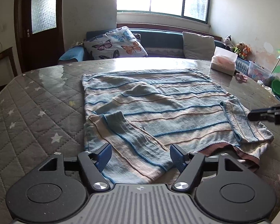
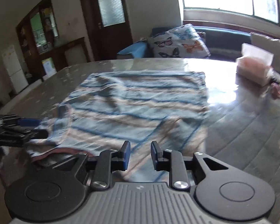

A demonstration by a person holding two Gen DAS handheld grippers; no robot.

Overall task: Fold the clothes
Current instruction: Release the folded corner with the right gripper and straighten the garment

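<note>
A striped sweater (image 1: pixel 158 108) lies spread on the quilted, glossy table (image 1: pixel 37 112), its left sleeve (image 1: pixel 132 136) folded diagonally across the body and its right sleeve (image 1: pixel 237 119) turned inward. The left gripper (image 1: pixel 140 155) hovers at the near hem with its jaws wide apart and nothing clamped, the cloth merely passing beneath them. The right gripper (image 2: pixel 140 155), seen in a blurred view, stands over the near right part of the garment, jaws narrowly apart and empty. A tissue box (image 1: pixel 224 63) sits far right.
</note>
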